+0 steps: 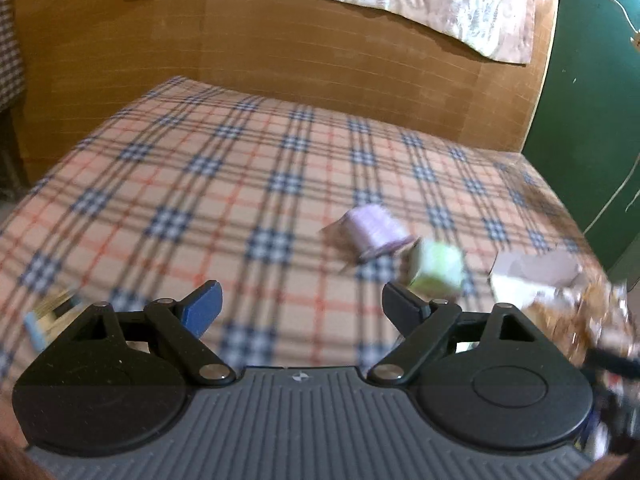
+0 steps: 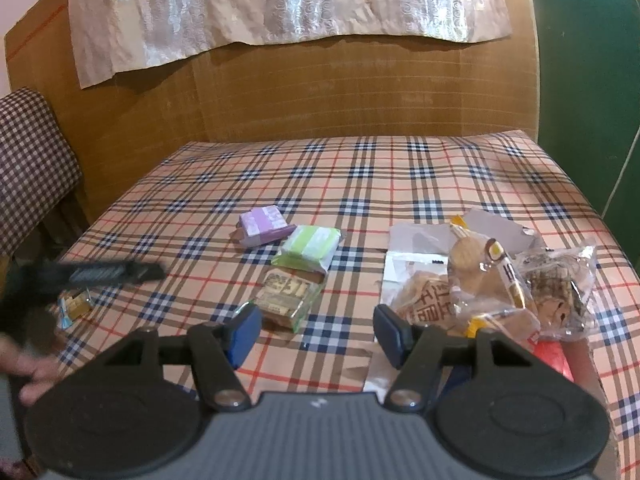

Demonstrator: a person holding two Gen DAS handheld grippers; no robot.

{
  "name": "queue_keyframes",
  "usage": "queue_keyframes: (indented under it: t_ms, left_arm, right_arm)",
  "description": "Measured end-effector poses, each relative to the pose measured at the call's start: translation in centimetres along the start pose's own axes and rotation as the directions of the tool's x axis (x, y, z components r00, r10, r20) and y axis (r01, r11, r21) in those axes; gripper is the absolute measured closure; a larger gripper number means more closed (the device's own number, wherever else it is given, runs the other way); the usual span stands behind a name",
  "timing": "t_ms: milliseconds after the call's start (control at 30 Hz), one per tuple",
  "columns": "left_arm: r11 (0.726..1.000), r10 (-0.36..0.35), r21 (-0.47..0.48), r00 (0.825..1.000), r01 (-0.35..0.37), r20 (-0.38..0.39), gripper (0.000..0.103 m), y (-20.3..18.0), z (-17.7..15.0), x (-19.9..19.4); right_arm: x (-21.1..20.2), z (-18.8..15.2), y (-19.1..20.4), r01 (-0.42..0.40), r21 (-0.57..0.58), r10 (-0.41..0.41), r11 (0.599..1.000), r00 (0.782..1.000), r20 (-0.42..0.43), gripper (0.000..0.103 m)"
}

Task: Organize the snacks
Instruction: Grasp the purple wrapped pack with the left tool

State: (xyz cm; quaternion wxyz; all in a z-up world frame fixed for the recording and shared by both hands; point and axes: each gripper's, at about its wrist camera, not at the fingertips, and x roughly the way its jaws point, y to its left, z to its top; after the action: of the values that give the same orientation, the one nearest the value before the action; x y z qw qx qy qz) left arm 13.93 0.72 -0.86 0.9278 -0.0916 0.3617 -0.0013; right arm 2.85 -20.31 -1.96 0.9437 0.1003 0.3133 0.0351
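Looks like a lived-in room of a home, not a shop or lab. Shown by a plaid tablecloth (image 2: 360,184) across the centre, a checked chair back (image 2: 32,152) at the left edge, and a shiny patterned cloth (image 2: 280,0) draped over brown cardboard panels (image 2: 320,92) along the top. Green wall (image 2: 592,60) at the right edge, and loose snack packets (image 2: 492,280) at lower right.

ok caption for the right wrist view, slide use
Open right claw above plaid tablecloth, facing purple wrapped snack packet, green wrapped snack packet and clear-bagged biscuits.

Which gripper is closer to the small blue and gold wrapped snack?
Left. The left gripper hovers just above the small blue and gold wrapped snack; the right gripper sits farther right, by the middle snacks.
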Motion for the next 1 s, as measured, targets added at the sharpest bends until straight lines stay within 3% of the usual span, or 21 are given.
queue_keyframes:
  t_ms: [333, 433, 633, 767, 833, 900, 1000]
  left_arm:
    - [0.999, 0.04, 0.014, 0.997, -0.04, -0.07, 0.0, -5.1, 5.0, 8.8]
    - [0.996, 0.081, 0.034, 0.993, -0.079, -0.082, 0.0, -6.2, 5.9, 11.0]
    - [0.989, 0.135, 0.07, 0.982, -0.127, -0.13, 0.0, -7.2, 5.4, 15.0]
    - [0.981, 0.128, 0.158, 0.988, -0.113, -0.088, 0.0, -7.3, 4.4, 15.5]
    - [0.98, 0.1, 0.179, 0.992, -0.086, -0.072, 0.015, -6.8, 4.2, 15.0]
    - [0.979, 0.076, 0.196, 0.996, -0.064, -0.055, 0.039, -5.8, 3.9, 14.1]
    - [0.977, 0.053, 0.208, 0.998, -0.043, -0.042, 0.044, -4.0, 3.3, 12.9]
  right_arm:
    - [0.8, -0.1, 0.3, -0.007, 0.006, 0.007, 1.0, 1.0, -0.006, 0.038]
    - [1.0, -0.1, 0.5, -0.023, 0.01, 0.023, 1.0, 1.0, -0.008, 0.037]
    - [1.8, -0.4, 0.7, -0.01, -0.009, 0.01, 1.0, 1.0, -0.014, 0.036]
    - [2.1, -0.4, 0.5, 0.0, 0.005, 0.0, 1.0, 1.0, -0.02, 0.036]
    - [2.2, -0.4, 0.5, 0.003, 0.007, -0.003, 1.0, 1.0, -0.018, 0.036]
    - [2.4, -0.3, 0.6, 0.005, 0.009, -0.005, 1.0, 1.0, -0.018, 0.036]
    - [2.7, -0.3, 0.8, 0.007, 0.011, -0.007, 1.0, 1.0, -0.021, 0.036]
